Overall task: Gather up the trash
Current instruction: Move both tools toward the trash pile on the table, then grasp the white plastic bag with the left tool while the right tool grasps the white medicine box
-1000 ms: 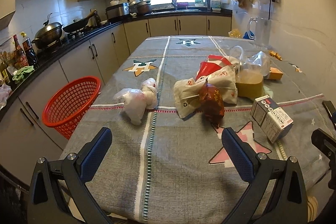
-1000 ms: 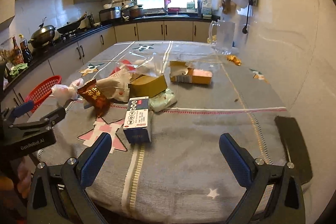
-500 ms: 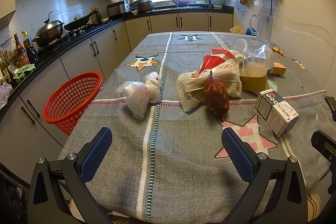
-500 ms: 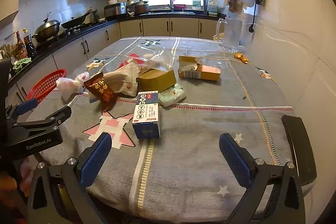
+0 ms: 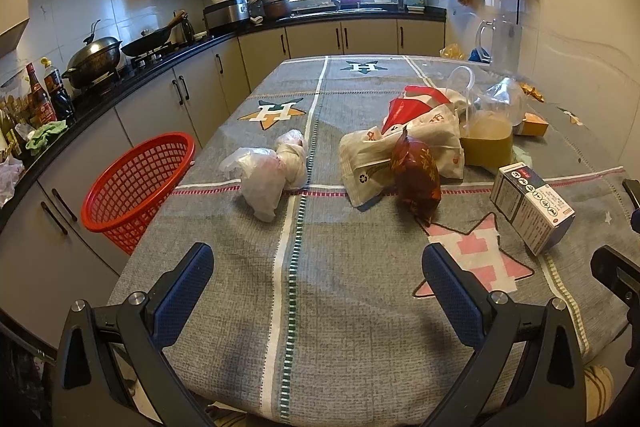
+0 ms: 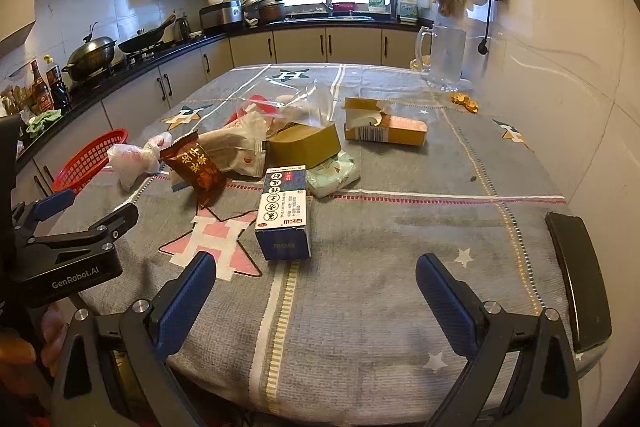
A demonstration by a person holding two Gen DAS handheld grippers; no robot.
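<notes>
Trash lies on the grey tablecloth: a knotted white plastic bag (image 5: 267, 173), a paper food bag (image 5: 396, 155), a brown snack packet (image 5: 416, 179) and a blue-and-white carton (image 5: 530, 207). In the right wrist view the carton (image 6: 284, 213) lies just ahead, with an orange box (image 6: 384, 129), a tan box (image 6: 306, 143) and a tissue pack (image 6: 334, 175) behind. A red basket (image 5: 140, 183) stands left of the table. My left gripper (image 5: 318, 279) is open over the near edge, empty. My right gripper (image 6: 316, 287) is open and empty.
A black phone (image 6: 578, 275) lies at the table's right edge. A glass jug (image 6: 444, 57) stands at the far right by the wall. Kitchen counters with pots (image 5: 94, 57) run along the left. The left gripper's body (image 6: 64, 251) shows at the right wrist view's left.
Both grippers have moved forward toward the table and risen a little; the trash looks nearer. Both stay open and nothing was picked up.
</notes>
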